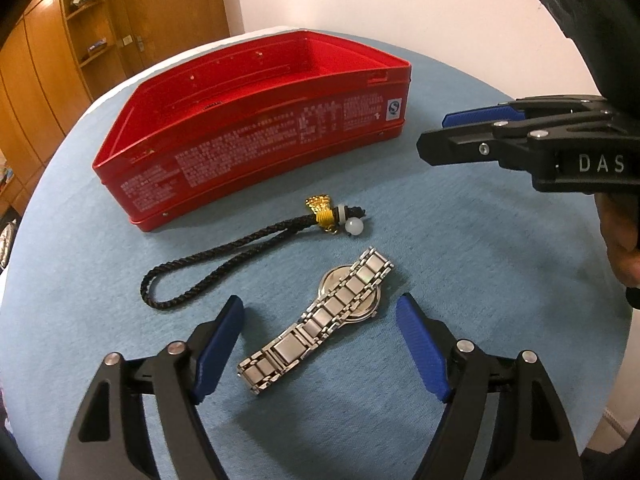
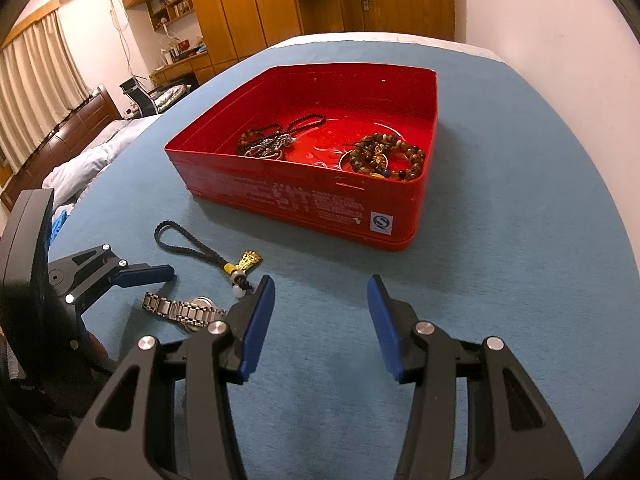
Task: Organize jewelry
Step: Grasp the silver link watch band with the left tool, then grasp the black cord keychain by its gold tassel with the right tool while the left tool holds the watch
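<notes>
A: What was seen on the blue cloth (image 1: 480,240) at that moment?

B: A silver watch (image 1: 320,324) was laid flat on it, with a black braided cord (image 1: 208,256) carrying a gold charm and a pale bead just beyond, toward the red tin (image 1: 256,148). Both pieces were outside the tin, near its long printed wall but not touching it.

A: And what had been put away?

B: In the right wrist view, bead bracelets (image 2: 386,156) were seen at the right of the tin's floor and a tangle of dark strands (image 2: 276,140) at the left.

A: How were the jaws set?

B: The left gripper (image 1: 320,344) was held spread wide, one pad on each side of the watch band, and no pad was seen to be pressed against it. The right gripper (image 2: 320,328) was held part open over bare cloth, with nothing between its pads; it was kept off to the right of the watch.

A: So which step was judged to be in hand?

B: The pick of the watch, probably. A descent to the cloth and a closing across the narrow band would be called for, then a lift over the tin's near wall, since the links could be expected to slip or dangle
</notes>
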A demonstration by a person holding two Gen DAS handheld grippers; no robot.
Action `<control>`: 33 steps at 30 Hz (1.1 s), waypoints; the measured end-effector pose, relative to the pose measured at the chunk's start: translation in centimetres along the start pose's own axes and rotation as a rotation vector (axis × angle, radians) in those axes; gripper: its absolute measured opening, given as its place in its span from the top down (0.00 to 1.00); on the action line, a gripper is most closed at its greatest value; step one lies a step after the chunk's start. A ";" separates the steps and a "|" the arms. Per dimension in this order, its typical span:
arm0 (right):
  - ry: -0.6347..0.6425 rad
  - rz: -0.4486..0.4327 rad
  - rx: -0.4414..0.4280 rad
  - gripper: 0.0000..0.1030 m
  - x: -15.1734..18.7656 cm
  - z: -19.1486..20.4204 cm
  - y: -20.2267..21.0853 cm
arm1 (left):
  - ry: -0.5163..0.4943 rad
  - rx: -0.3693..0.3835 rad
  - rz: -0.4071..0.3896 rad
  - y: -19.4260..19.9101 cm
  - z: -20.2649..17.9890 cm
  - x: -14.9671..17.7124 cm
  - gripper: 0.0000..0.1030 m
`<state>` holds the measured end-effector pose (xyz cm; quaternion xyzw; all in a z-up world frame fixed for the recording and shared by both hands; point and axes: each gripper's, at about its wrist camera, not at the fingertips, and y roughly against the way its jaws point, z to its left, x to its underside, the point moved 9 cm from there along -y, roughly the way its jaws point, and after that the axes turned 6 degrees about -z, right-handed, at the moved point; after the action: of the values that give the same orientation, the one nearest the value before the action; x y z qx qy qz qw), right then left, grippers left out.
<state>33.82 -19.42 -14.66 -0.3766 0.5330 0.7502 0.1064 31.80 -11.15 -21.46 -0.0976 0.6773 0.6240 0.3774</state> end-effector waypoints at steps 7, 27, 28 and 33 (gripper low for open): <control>0.001 -0.007 0.000 0.54 0.0 0.0 0.4 | -0.025 0.025 -0.010 0.4 -1.3 0.0 0.51; 0.020 0.001 -0.008 0.54 0.1 1.0 0.6 | -0.002 0.038 -0.010 2.4 -1.0 1.6 0.70; 0.023 0.005 -0.012 0.54 0.2 1.2 0.5 | 0.001 0.035 -0.010 2.5 -0.8 1.8 0.70; 0.047 0.032 -0.029 0.53 0.8 2.5 -0.5 | 0.018 0.015 -0.015 3.3 0.0 2.6 0.70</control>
<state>32.44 -17.24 -15.20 -0.3871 0.5303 0.7504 0.0762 28.02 -9.59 -20.61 -0.1055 0.6846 0.6152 0.3765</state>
